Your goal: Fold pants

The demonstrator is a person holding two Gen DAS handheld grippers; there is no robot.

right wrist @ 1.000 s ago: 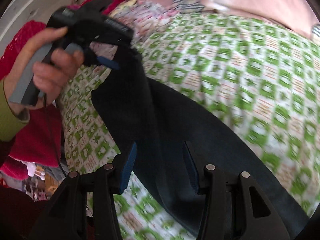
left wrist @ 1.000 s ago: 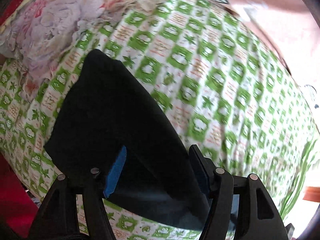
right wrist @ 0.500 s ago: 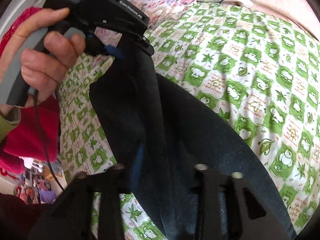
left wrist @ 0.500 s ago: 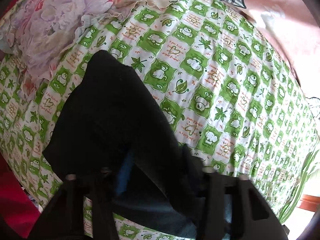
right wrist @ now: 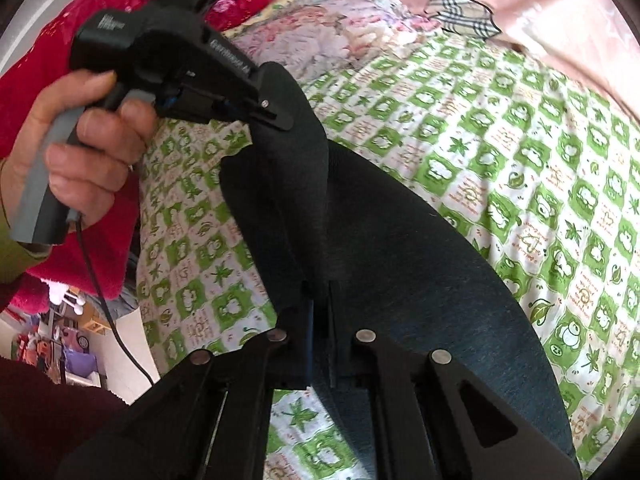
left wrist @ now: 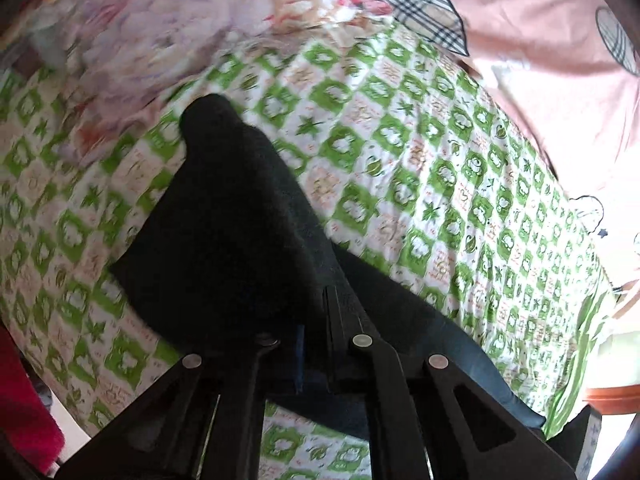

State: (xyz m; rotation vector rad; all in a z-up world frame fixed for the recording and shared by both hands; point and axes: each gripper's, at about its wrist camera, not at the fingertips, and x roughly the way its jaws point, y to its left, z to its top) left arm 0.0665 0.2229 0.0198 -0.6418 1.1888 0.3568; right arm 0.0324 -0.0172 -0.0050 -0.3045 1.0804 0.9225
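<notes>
so the right gripper (right wrist: pixel 318 320) has its jaws pinched together on a fold of the pants (right wrist: pixel 400 248), blue pad just peeking out beside the cloth. same story on the other side: the left gripper (left wrist: pixel 314 320) is clamped on the edge of the same dark fabric, and from the right wrist view you can see it lifted up off the bed with the person's left hand (right wrist: pixel 80 152) wrapped round the grip.

looks to me like the carry-over step of a fold, with both corners held and one end raised while the rest lies flat on the bedsheet (right wrist: pixel 540 152). next move probably needs both grippers to travel together and lay the raised edge down square on the flat part, keeping it taut so it doesn't bunch.

the pants are a thick, matte, navy-black cloth, kinda felty, draping in soft heavy folds. the sheet is a green and white check with little cartoon prints, a floral quilt (left wrist: pixel 168 32) bunched at the far side, and pink bedding (left wrist: pixel 540 40) beyond.
</notes>
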